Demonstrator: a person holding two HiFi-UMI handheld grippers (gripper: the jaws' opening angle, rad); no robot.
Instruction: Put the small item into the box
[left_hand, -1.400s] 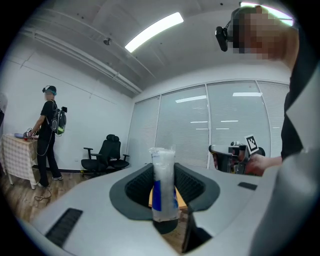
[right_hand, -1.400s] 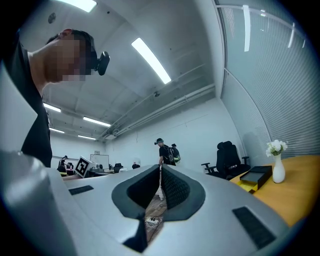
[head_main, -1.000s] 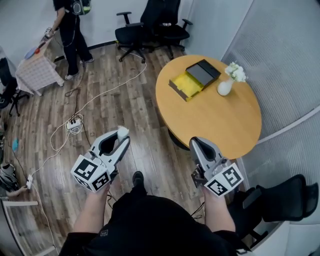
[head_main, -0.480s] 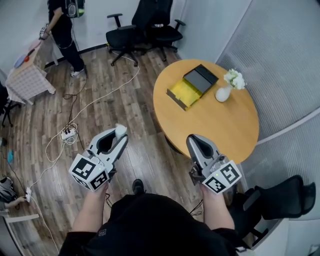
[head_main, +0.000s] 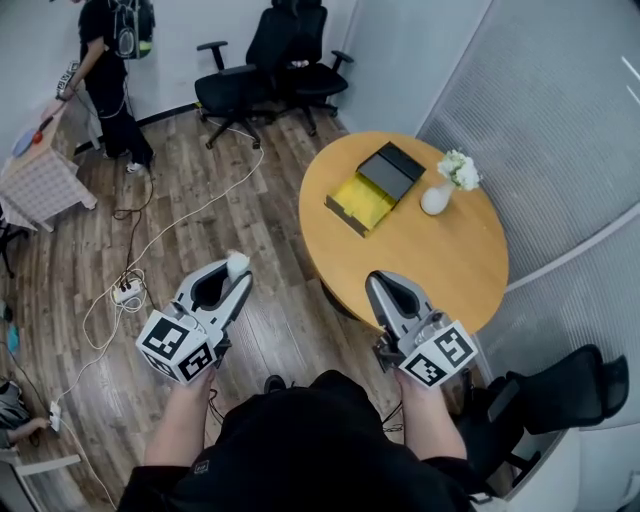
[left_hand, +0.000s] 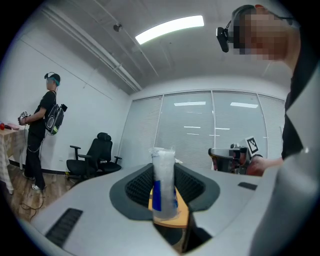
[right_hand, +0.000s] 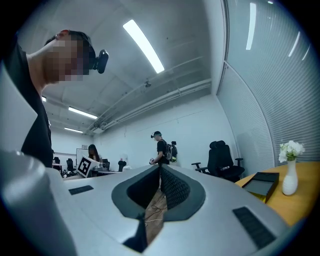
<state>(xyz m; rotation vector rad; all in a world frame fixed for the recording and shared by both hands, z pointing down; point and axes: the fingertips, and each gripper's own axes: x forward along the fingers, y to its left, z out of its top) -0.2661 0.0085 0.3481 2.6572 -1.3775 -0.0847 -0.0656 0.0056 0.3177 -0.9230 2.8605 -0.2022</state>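
Two hand-held grippers. The left gripper (head_main: 237, 276) is clenched on one small clear plastic packet with a blue label (left_hand: 163, 182), which stands upright between its jaws. The right gripper (head_main: 384, 285) has its jaws pressed together on nothing. Well ahead of both, nearer the right gripper, one round wooden table (head_main: 440, 270) carries one open yellow box with a dark lid (head_main: 364, 197) and one white vase of flowers (head_main: 438, 195). Two black office chairs (head_main: 262, 62) stand beyond.

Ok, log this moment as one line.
left tool: shut on small clear plastic packet | right tool: shut, empty | open yellow box: on round wooden table, ahead
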